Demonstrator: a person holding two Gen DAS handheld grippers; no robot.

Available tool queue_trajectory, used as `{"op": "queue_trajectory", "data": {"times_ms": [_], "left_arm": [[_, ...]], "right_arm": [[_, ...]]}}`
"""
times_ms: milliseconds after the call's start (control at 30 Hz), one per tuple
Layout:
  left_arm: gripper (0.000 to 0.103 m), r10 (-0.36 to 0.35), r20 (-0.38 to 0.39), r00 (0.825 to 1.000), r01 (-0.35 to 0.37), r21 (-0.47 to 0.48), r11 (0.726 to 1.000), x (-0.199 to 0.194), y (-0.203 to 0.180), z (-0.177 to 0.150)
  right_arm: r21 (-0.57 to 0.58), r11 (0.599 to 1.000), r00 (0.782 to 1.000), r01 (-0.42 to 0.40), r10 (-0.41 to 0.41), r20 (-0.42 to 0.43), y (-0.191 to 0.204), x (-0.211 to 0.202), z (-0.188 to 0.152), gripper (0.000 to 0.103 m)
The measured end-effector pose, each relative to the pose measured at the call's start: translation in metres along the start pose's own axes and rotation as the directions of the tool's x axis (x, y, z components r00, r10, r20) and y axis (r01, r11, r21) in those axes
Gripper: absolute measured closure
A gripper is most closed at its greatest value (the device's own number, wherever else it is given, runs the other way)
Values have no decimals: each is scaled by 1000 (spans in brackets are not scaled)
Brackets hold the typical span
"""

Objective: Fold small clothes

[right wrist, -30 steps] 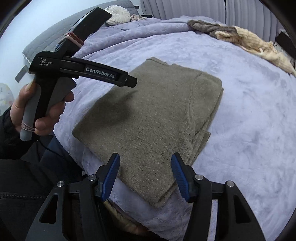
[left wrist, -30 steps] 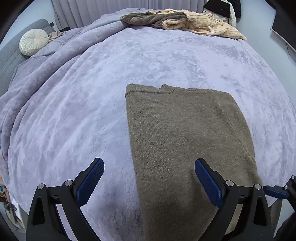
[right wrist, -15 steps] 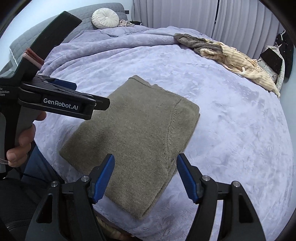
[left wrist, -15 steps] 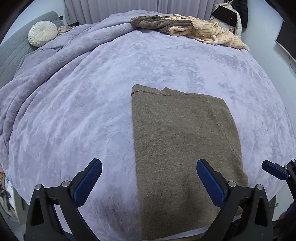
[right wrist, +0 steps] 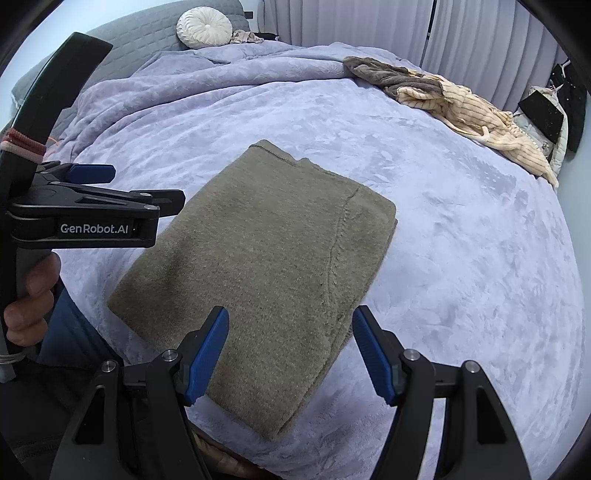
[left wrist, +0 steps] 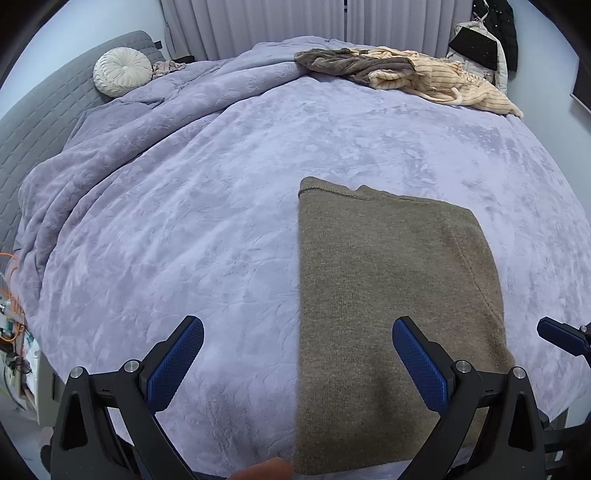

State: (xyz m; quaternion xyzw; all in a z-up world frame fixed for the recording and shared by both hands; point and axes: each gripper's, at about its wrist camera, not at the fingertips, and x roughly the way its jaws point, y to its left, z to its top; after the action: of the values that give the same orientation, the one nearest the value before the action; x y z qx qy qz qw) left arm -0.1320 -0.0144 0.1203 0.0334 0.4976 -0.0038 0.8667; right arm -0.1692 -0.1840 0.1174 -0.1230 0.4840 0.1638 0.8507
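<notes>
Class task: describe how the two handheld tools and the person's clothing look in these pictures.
Both tools, left tool and right tool, have black angular frames with silver rivets and blue textured pads. The left tool's side carries white "GenRobot.AI" lettering, a grey handle and red and cream bands. The person wears dark clothing.

A bed under a lavender plush blanket (left wrist: 221, 192) fills the room; a grey quilted headboard (left wrist: 33, 122) bears a round cream cushion (left wrist: 122, 72). Pale curtains (right wrist: 369, 26) behind, perhaps covering a window.
</notes>
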Motion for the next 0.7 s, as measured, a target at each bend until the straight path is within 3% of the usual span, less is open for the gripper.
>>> {"op": "queue_trajectory", "data": {"times_ms": [700], "left_arm": [[1, -58, -68, 996, 57, -14, 998, 8, 5, 0]], "right_arm": [[-30, 999, 999, 13, -14, -34, 6, 7, 12, 30]]}}
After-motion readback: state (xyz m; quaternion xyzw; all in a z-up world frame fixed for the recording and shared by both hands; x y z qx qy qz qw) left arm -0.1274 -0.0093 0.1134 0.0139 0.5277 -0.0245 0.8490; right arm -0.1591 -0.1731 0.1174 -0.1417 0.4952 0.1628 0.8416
